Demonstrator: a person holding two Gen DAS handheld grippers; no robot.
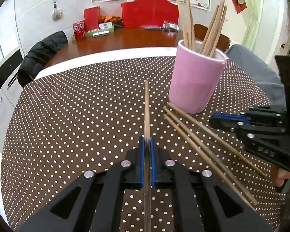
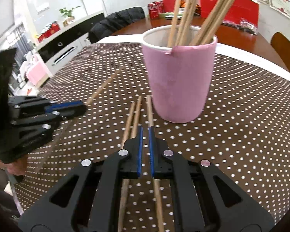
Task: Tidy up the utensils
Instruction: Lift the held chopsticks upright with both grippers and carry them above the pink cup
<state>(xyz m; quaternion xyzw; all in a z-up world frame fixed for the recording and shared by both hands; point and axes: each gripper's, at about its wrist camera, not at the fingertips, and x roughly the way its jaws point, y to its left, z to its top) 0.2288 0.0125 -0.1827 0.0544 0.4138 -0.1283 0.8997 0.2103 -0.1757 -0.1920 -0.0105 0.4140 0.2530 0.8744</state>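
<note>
My left gripper is shut on one wooden chopstick, which runs straight out between its blue pads. The right wrist view shows this left gripper with the chopstick sticking out slanted above the cloth. A pink cup stands upright holding several chopsticks. Three loose chopsticks lie fanned on the dotted tablecloth beside the cup's base. My right gripper is shut just in front of the cup. Only cloth shows between its pads. One chopstick passes under its right finger.
Two more chopsticks lie left of the right gripper's fingers. Beyond the cloth is a wooden table with a red bag and small boxes. A dark jacket hangs on a chair at left. A hand holds the right gripper.
</note>
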